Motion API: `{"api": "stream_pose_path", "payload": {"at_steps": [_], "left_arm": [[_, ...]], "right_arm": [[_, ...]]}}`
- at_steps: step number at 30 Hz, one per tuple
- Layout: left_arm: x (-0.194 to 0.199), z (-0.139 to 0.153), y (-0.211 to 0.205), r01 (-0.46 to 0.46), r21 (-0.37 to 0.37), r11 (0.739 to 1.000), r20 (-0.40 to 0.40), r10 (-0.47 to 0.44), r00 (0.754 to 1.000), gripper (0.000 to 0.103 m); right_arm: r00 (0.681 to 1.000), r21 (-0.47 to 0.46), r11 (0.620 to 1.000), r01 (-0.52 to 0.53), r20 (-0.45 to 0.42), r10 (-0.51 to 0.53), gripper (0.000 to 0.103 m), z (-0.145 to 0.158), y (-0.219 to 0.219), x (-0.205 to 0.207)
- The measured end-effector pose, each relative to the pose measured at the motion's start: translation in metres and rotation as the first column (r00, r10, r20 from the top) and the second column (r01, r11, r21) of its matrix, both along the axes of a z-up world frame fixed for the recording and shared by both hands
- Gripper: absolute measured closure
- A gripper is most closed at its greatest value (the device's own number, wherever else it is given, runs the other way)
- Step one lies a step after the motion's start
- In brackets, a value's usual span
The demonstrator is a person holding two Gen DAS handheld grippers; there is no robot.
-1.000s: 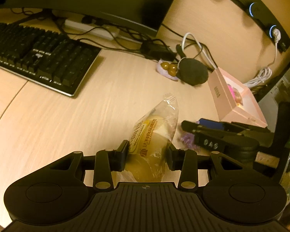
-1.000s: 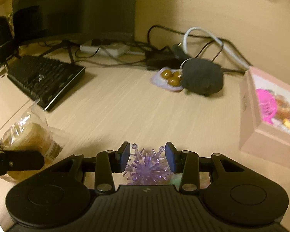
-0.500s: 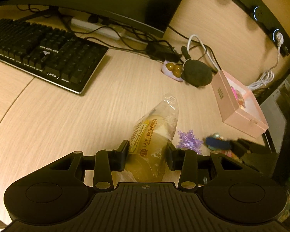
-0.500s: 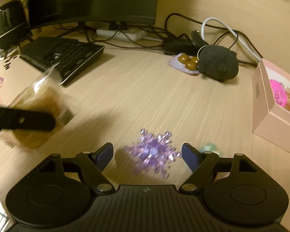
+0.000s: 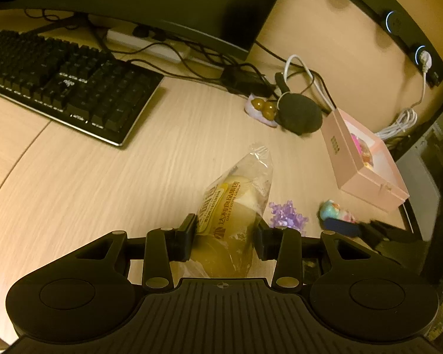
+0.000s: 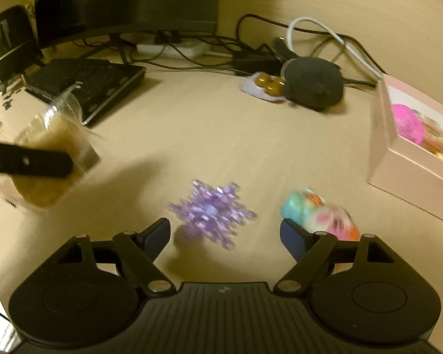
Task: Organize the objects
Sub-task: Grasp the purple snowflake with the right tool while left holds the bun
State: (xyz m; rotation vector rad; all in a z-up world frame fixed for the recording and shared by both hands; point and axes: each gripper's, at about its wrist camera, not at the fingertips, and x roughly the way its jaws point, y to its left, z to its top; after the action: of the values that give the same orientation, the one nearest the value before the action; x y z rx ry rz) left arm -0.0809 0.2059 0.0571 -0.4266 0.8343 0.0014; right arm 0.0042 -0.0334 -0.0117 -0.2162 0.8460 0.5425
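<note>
Purple plastic, shaped like a spiky snowflake [image 6: 211,214], lies free on the table [image 6: 206,135] just ahead of the right gripper [image 6: 225,233], between the lines of its two fingers but beyond their tips. The fingers of that gripper have just been opening and now stand wide apart, with nothing pressed between them; the snowflake looks to have been set down. A small pastel toy [image 6: 319,214] lies just beside the tip of the right-hand finger, partly hidden behind it.

The left gripper [image 5: 226,233] is clamped on a wrapped bun [image 5: 233,215]: both fingers press into the sides of the clear bag, whose twisted end sticks out well beyond the tips. The bun appears to be held clear of the table.

The step in hand is judged to be the release of the snowflake. The likely next move is to carry the bun to a resting place, possibly toward the pink box [image 5: 366,162] that stands well ahead and to the right of the left fingers. An even grip would be called for, since the bag is slippery and the bun soft.

From the left wrist the print on the bun's wrapper is legible, as is the keyboard [image 5: 65,82]. From the right wrist the open gap between the right fingers is shown, and the bright things inside the box are seen more plainly; there the bun is only a blur.
</note>
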Motion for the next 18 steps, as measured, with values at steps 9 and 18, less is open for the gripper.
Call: {"api": "stream_pose_path", "payload": {"at_steps": [9, 18], "left_arm": [[-0.001, -0.003, -0.005, 0.033, 0.004, 0.999, -0.009, -0.033, 0.999, 0.06], [0.003, 0.003, -0.026, 0.131, 0.062, 0.99, -0.016, -0.13, 0.991, 0.06]], "right_arm": [[1.0, -0.017, 1.0, -0.026, 0.008, 0.026, 0.032, -0.008, 0.025, 0.005], [0.996, 0.018, 0.998, -0.056, 0.072, 0.055, 0.032, 0.035, 0.005, -0.024]]}}
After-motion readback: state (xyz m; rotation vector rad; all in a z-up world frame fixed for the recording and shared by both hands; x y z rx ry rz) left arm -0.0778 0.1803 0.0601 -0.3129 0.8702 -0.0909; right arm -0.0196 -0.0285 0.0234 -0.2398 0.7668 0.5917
